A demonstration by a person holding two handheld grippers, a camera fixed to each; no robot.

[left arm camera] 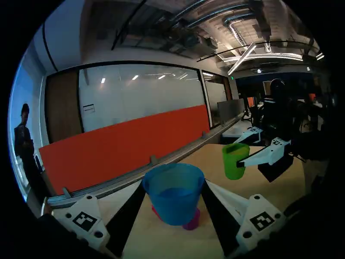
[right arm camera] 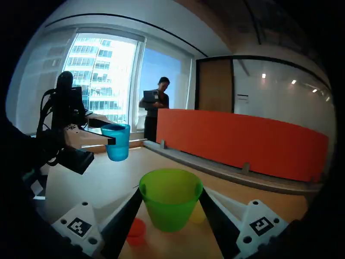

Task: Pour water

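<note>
A translucent blue cup (left arm camera: 174, 198) stands upright between my left gripper's (left arm camera: 174, 186) fingers, which are shut on it; a darker band inside looks like water. In the right gripper view that blue cup (right arm camera: 117, 141) hangs above the table at the left, held by the left gripper (right arm camera: 111, 140). My right gripper (right arm camera: 170, 194) is shut on an upright green cup (right arm camera: 170, 199). The left gripper view shows this green cup (left arm camera: 234, 161) off to the right in the right gripper (left arm camera: 239, 156), clear of the blue cup.
A wooden table (right arm camera: 95, 181) lies below both cups. On it sit a magenta cup (left arm camera: 192, 221), a red cup (right arm camera: 137, 227) and a yellow cup (right arm camera: 199, 213). An orange partition (right arm camera: 241, 138) runs along the far edge. A person (right arm camera: 154, 108) stands by the window.
</note>
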